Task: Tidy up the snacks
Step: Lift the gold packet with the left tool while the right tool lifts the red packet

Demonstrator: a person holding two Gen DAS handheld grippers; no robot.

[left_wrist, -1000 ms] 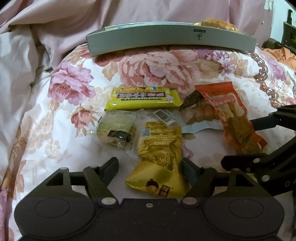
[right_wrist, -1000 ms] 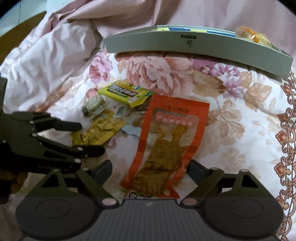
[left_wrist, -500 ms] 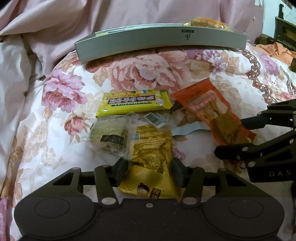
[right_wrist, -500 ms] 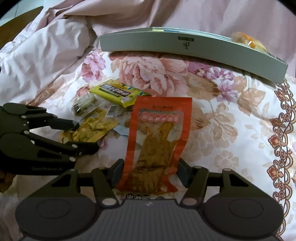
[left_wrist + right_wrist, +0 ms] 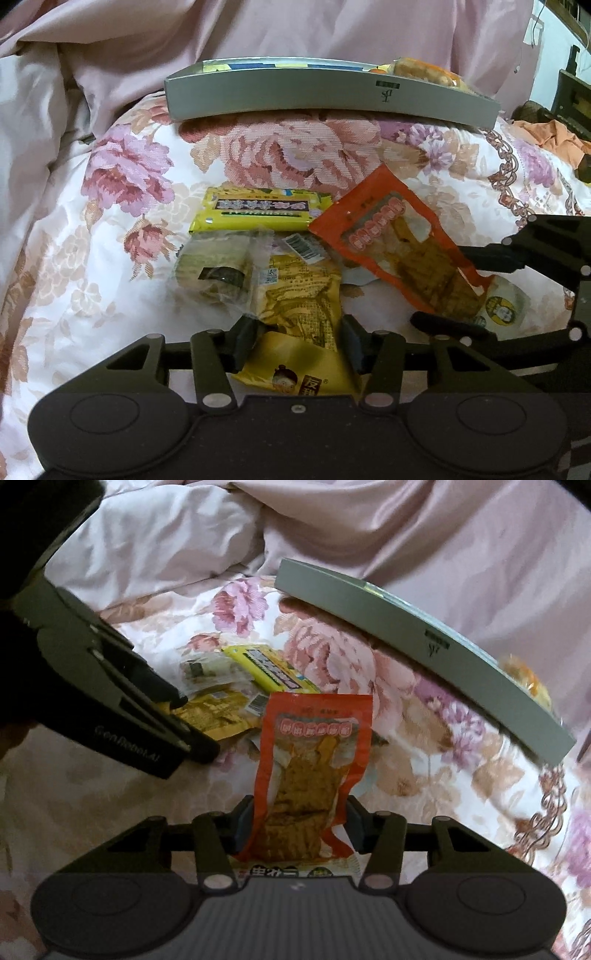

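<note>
Snacks lie on the bed before the grey tray (image 5: 332,94): left gripper (image 5: 297,341) clamps the yellow packet (image 5: 303,317), right gripper (image 5: 299,821) pinches the orange pouch (image 5: 314,760), both seemingly due for carrying trayward.

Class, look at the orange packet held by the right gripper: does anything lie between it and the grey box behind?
Nothing visible: only bare floral bedspread separates the orange snack packet from the grey box.
</note>
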